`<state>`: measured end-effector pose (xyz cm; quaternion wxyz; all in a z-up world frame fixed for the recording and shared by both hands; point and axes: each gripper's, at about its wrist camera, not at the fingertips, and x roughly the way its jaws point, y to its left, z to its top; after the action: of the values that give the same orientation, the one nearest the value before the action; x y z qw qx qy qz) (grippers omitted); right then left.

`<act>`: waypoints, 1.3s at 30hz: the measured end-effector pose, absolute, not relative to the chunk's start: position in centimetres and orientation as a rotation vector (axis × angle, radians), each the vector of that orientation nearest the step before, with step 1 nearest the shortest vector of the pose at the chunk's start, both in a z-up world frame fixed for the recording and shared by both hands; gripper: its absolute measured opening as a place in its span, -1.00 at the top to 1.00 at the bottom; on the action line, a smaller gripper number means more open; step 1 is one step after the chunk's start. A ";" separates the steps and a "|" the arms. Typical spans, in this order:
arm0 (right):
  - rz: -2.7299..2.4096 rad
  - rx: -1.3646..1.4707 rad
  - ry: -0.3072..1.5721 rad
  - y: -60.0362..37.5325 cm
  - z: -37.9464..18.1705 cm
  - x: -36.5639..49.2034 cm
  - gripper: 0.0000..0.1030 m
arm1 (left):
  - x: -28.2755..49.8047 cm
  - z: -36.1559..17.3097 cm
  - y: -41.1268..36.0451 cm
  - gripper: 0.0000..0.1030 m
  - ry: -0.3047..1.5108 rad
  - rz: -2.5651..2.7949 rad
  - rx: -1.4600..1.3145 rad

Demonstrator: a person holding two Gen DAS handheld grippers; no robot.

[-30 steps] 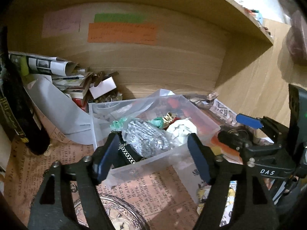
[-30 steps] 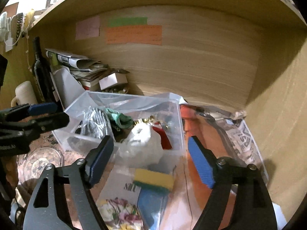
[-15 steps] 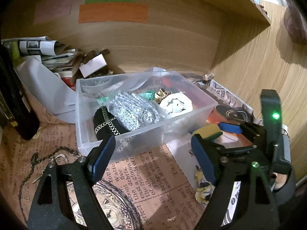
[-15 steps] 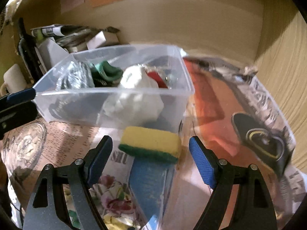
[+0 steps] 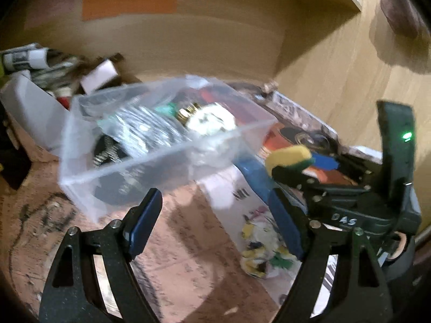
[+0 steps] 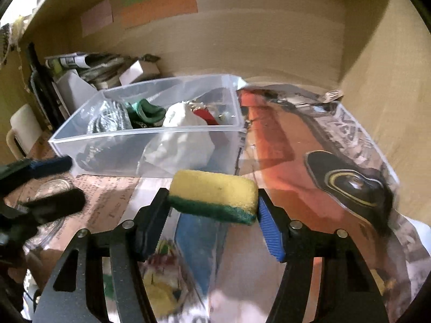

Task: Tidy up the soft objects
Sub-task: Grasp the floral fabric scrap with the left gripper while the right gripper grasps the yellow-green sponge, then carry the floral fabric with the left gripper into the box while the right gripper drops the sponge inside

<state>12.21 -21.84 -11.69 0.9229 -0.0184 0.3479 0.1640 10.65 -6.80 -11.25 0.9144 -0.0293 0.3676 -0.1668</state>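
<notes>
A yellow sponge with a green scrub side (image 6: 214, 195) sits between the pads of my right gripper (image 6: 212, 215), which is shut on it just in front of the clear plastic bin (image 6: 145, 137). The sponge (image 5: 289, 157) and the right gripper (image 5: 301, 167) also show at the right of the left wrist view. The bin (image 5: 150, 161) holds a white soft bundle (image 6: 186, 119), a green cloth (image 6: 146, 111), a silvery bag (image 6: 111, 118) and a red item. My left gripper (image 5: 215, 223) is open and empty, in front of the bin's near wall.
A dark bottle (image 6: 40, 80), rolled newspapers (image 6: 80, 60) and a small white box (image 6: 136, 71) stand behind the bin. A cream mug (image 6: 23, 132) is at the left. Printed papers and a glossy orange magazine (image 6: 296, 148) cover the shelf floor. Wooden walls close the back and right.
My right gripper came down around the sponge and closed on it. My left gripper drew back and swung slightly right; its view is blurred by motion.
</notes>
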 end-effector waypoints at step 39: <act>0.356 0.032 0.593 -24.2 -8.6 7.6 -0.18 | 10.0 -8.4 -8.1 0.62 0.694 -0.368 -0.108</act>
<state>7.64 -24.17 -8.58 0.9407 0.0157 0.2906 0.1744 9.97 -8.14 -8.42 0.9225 -0.0524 0.3379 -0.1793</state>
